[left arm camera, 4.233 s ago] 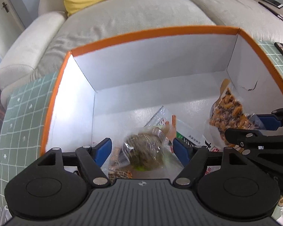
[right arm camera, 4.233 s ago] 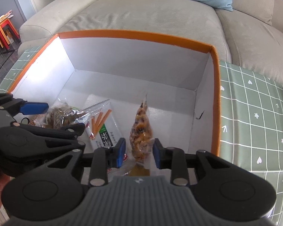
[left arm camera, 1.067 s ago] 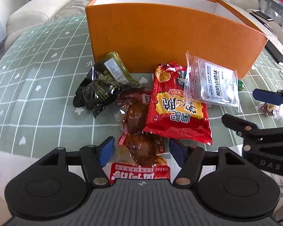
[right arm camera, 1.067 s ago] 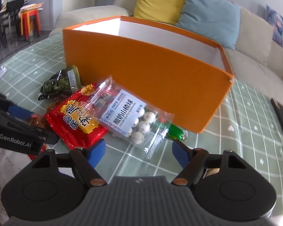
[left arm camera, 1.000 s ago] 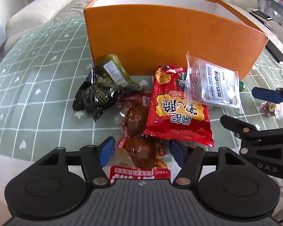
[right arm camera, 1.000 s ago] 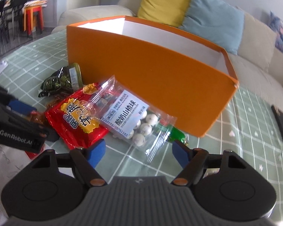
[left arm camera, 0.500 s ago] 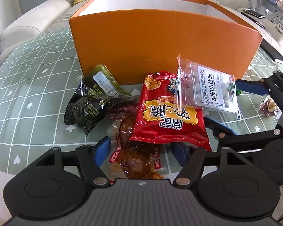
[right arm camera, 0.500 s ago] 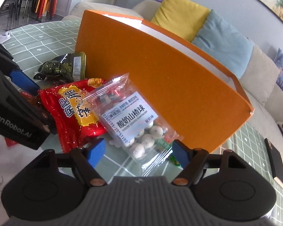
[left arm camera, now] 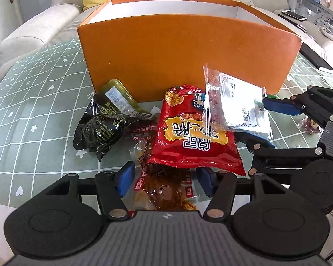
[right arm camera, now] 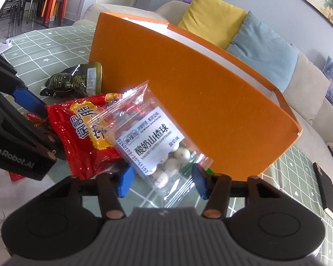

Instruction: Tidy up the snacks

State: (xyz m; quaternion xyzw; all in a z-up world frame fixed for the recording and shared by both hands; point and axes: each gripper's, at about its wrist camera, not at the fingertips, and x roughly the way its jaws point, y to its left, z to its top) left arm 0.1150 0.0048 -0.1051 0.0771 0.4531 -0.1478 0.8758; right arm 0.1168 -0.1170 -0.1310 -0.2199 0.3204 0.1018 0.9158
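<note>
An orange box stands on the green checked tablecloth, with snacks lying in front of it. My left gripper is over a brown meat-snack packet. Its jaws are closing, and the packet lies between the pads with slim gaps on both sides. A red snack bag lies partly on that packet. On the red bag rests a clear bag of white yogurt balls. My right gripper is closing on the clear bag's lower end, and the pads press into its edges.
A black and green packet lies left of the red bag against the box. A small wrapped candy sits at the right. A black phone lies on the cloth at the far right. A sofa with cushions stands behind the table.
Both grippers' jaws have narrowed. The left one has slid forward over the brown packet. The right one has come in around the clear bag, whose lower end is now pinched.
</note>
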